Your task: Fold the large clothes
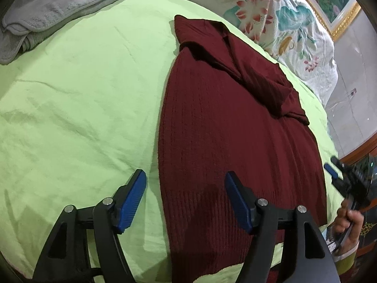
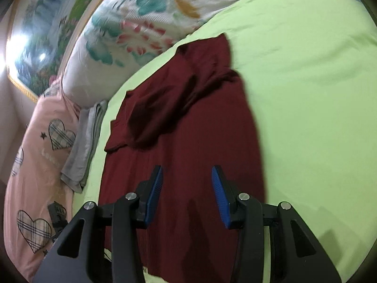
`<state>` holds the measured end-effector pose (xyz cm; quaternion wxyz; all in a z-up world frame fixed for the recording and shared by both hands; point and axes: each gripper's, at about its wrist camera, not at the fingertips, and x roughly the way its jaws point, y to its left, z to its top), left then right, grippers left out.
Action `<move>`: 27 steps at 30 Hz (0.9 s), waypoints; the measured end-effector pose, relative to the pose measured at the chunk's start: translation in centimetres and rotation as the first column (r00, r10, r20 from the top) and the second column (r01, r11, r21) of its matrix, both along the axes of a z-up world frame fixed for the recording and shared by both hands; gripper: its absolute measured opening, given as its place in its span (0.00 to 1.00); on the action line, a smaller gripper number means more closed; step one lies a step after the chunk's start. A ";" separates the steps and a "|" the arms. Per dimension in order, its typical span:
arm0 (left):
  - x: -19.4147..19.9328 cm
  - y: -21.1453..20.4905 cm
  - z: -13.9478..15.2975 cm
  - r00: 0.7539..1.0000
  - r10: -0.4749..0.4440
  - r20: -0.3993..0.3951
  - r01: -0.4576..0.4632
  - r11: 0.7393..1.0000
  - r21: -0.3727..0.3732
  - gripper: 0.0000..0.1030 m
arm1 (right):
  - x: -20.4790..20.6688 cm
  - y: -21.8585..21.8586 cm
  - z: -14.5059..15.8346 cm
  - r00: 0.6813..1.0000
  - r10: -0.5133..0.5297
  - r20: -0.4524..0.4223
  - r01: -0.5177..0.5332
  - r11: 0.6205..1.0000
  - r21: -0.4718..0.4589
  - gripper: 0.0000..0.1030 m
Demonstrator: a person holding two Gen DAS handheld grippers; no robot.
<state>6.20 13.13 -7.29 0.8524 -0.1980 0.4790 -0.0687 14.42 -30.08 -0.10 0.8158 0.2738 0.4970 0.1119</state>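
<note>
A dark red ribbed knit sweater (image 1: pixel 235 136) lies flat on the light green sheet (image 1: pixel 82 94), its sleeves folded in over the body at the far end. My left gripper (image 1: pixel 186 176) is open and empty, hovering over the sweater's near left edge at the hem. In the right wrist view the sweater (image 2: pixel 188 129) fills the middle, and my right gripper (image 2: pixel 187 172) is open and empty above its near hem. The right gripper also shows at the right edge of the left wrist view (image 1: pixel 346 176), held in a hand.
A folded grey towel (image 1: pixel 59 7) lies at the far left of the bed. A floral pillow (image 1: pixel 282 23) sits beyond the sweater, under a gold-framed picture (image 1: pixel 329 4). A pink heart-print quilt (image 2: pixel 35 165) and a folded grey cloth (image 2: pixel 84 141) lie left of the sweater.
</note>
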 end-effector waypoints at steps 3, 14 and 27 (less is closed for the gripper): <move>-0.3 0.7 0.0 1.000 -0.002 0.000 0.002 0.999 -0.035 0.68 | 0.3 -0.5 0.2 0.999 -0.037 0.000 0.037 0.998 -0.059 0.43; 0.6 0.1 -0.8 0.993 -0.117 0.021 0.119 0.965 -0.236 0.68 | -3.1 -4.9 -2.5 0.996 -0.020 -0.091 0.028 0.996 0.087 0.43; -1.5 -0.9 -2.2 0.970 -0.244 0.018 0.237 0.920 -0.311 0.32 | -6.9 -1.7 -3.0 0.978 0.199 -0.059 -0.178 0.950 0.258 0.42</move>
